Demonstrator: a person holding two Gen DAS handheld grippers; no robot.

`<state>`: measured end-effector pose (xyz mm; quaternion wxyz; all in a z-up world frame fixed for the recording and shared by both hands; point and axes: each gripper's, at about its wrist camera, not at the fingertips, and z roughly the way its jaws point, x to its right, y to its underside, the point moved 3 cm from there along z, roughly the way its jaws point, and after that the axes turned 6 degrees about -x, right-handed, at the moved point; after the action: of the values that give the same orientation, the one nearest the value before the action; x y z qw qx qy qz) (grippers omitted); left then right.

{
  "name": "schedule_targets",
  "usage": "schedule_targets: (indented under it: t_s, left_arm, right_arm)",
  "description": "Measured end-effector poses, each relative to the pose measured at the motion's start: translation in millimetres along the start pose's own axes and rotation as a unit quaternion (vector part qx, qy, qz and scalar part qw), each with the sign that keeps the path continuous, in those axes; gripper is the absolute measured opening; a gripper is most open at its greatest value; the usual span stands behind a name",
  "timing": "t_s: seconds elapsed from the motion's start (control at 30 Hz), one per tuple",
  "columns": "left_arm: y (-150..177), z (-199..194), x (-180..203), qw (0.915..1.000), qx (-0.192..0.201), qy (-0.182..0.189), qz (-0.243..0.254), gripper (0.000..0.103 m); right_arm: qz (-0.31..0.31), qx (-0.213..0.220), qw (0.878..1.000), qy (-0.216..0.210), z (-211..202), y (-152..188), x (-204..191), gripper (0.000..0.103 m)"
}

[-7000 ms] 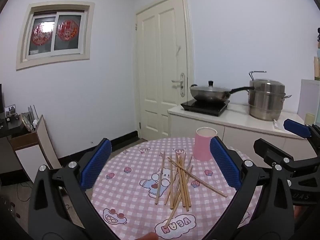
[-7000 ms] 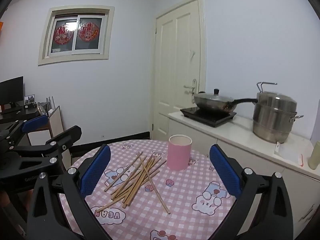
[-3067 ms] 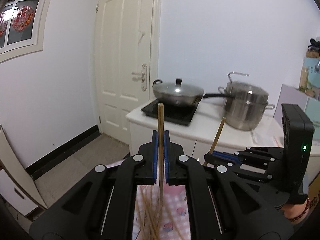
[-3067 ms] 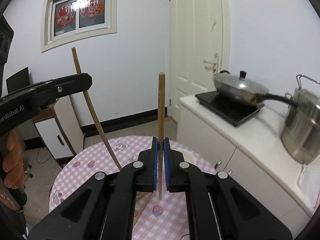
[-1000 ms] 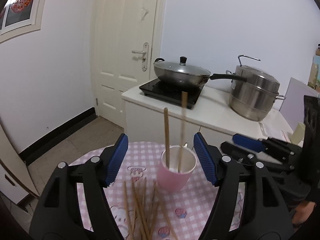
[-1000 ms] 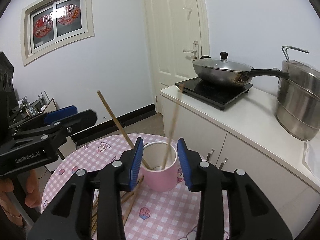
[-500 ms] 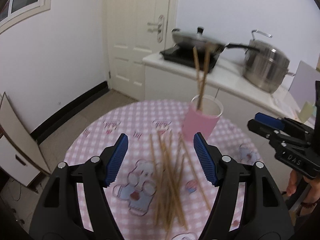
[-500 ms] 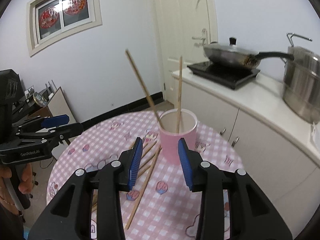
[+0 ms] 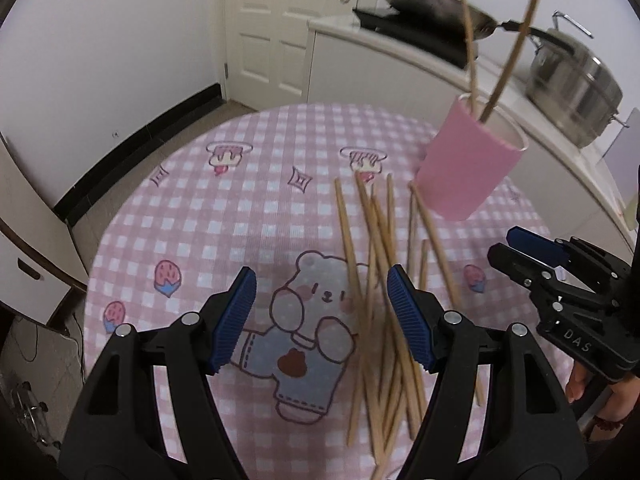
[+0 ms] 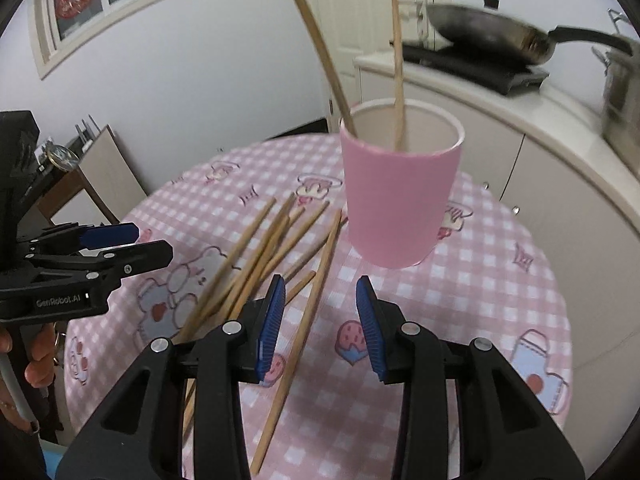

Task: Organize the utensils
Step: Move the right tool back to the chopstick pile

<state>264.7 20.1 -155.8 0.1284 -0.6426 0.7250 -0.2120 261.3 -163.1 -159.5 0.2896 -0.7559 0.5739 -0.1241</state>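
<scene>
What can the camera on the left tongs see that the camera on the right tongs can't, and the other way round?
Only the left view shows the big steel pot on the counter whole and the teddy-bear print between the open left tongs. Only the right view shows the window and looks down inside the cup. Both show the pink cup holding two chopsticks, the loose chopsticks on the checked cloth, the wok, and the open right tongs.
</scene>
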Motion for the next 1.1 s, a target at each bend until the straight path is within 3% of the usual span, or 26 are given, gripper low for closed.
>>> schedule_targets:
  t_s: [0.27, 0.4, 0.6, 0.83, 0.93, 1.1]
  left_arm:
    - [-17.0, 37.2, -3.7, 0.9997, -0.023, -0.004, -0.008, 0.067]
    - [-26.0, 53.7, -5.3, 0.9993, -0.035, -0.009, -0.006, 0.055]
    - [-36.5, 71.2, -1.3, 0.9987, -0.047, -0.018, 0.004, 0.045]
    - [-46.6, 82.0, 5.8, 0.9982, -0.052, -0.027, 0.009, 0.044]
    - [-48.4, 81.6, 8.1, 0.9986, -0.051, -0.007, 0.004, 0.045]
    - [-48.1, 75.1, 8.5, 0.999, -0.042, -0.008, 0.008, 0.045]
  right_arm:
    - [0.018, -0.033, 0.999, 0.009, 44.6, -8.7, 7.8, 0.035]
    - [0.018, -0.039, 0.999, 0.011, 55.2, -15.4, 10.3, 0.035]
    - [0.014, -0.048, 0.999, 0.012, 66.7, -19.1, 11.8, 0.028]
    - [0.012, -0.048, 0.999, 0.009, 68.0, -23.2, 15.2, 0.026]
    - [0.013, -0.048, 0.999, 0.007, 68.0, -24.2, 15.1, 0.026]
    - [0.013, -0.048, 0.999, 0.003, 67.6, -24.2, 14.8, 0.026]
